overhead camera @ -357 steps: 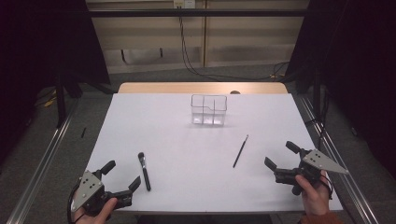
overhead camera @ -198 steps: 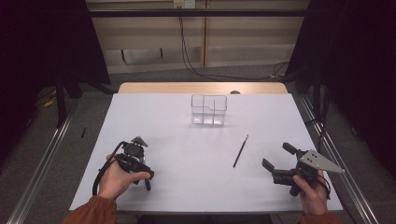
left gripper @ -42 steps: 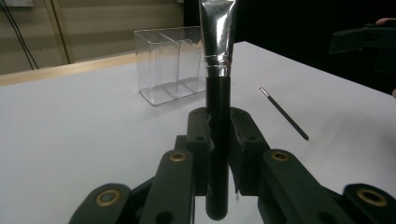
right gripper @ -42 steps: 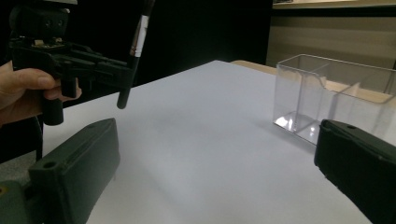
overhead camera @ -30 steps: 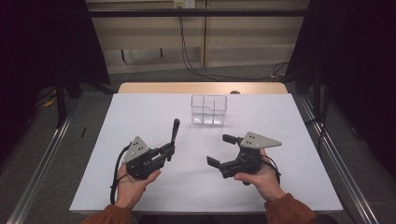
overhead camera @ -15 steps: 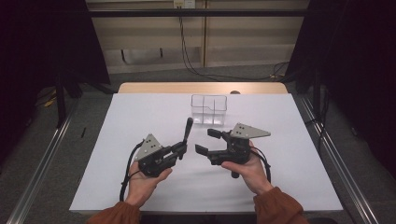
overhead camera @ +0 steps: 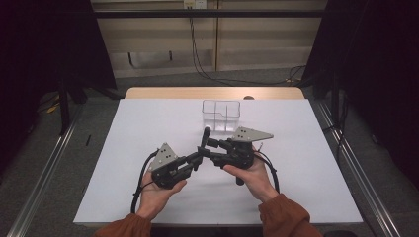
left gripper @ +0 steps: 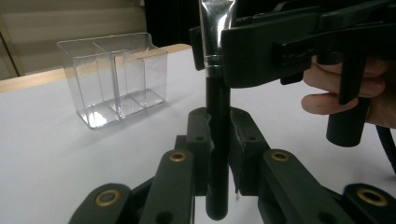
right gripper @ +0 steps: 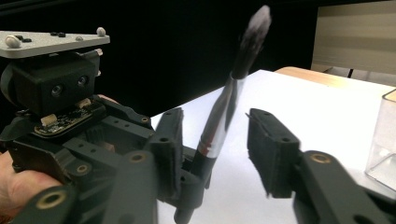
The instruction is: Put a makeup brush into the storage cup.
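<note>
A makeup brush is held upright between the fingers of the left gripper, which are clamped tight on its black handle. In the left gripper view the handle stands straight up between the two pads, and its silver collar is seen just above them.

The right gripper has been brought in from the right side of the counter, where it was seen a second ago, and is now met with the left gripper over the middle of the counter. Its fingers have just been closing around the upper part of the brush. In the right gripper view the brush is seen between the two fingers, close to one and with a gap to the other, so it is not yet squeezed by them. The soft brush tip is pointed up and away, above the fingers.

This looks like a hand-over: the brush is being passed from the left gripper to the right one. Once the right fingers are pressed on the brush, the left fingers can be let go.

A clear plastic organizer with small compartments is stood just past the fingers, farther across the counter. It looks empty, and the brush is likely meant to be put into it.
</note>
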The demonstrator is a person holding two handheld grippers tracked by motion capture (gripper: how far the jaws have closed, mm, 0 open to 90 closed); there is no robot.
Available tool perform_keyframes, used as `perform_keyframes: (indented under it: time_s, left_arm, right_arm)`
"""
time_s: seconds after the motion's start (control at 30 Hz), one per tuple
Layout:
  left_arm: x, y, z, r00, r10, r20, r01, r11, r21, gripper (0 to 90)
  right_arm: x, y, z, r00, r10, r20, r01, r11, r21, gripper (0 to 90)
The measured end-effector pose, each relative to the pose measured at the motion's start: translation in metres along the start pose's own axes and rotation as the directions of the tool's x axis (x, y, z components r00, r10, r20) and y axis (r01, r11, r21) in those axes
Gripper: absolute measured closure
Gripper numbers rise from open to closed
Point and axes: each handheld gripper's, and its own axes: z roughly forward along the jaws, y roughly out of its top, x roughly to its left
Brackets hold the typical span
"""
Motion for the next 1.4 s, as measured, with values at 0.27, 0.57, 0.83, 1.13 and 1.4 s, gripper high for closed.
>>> perform_keyframes:
  time_s: [0.27,0.57,0.83,1.13,1.4]
  left_arm:
    - [-0.002,-0.002,0.002,1.0000,-0.002,0.006,0.002,1.0000,0.003,79.7]
    - [0.000,-0.005,0.001,0.9996,-0.004,0.027,0.004,0.9999,-0.012,79.4]
    - [0.003,-0.009,-0.002,0.9994,-0.023,0.027,0.023,0.9994,-0.027,75.8]
    - [0.008,-0.010,-0.010,0.9987,-0.047,-0.021,0.046,0.9988,-0.016,58.1]
    - [0.013,-0.012,-0.019,0.9938,-0.083,-0.074,0.082,0.9965,-0.017,28.2]
  right_arm:
    - [-0.002,0.000,0.002,0.9994,0.022,-0.025,-0.021,1.000,0.015,75.0]
    - [-0.001,-0.001,0.003,0.9976,0.039,-0.058,-0.038,0.999,0.018,79.4]
    - [0.001,0.000,0.005,0.9976,0.015,-0.067,-0.013,1.000,0.022,79.9]
    - [-0.002,0.001,0.003,0.9991,0.003,-0.043,-0.002,1.000,0.016,79.9]
    - [-0.006,0.003,-0.004,0.9996,-0.015,-0.022,0.015,1.000,0.005,79.9]
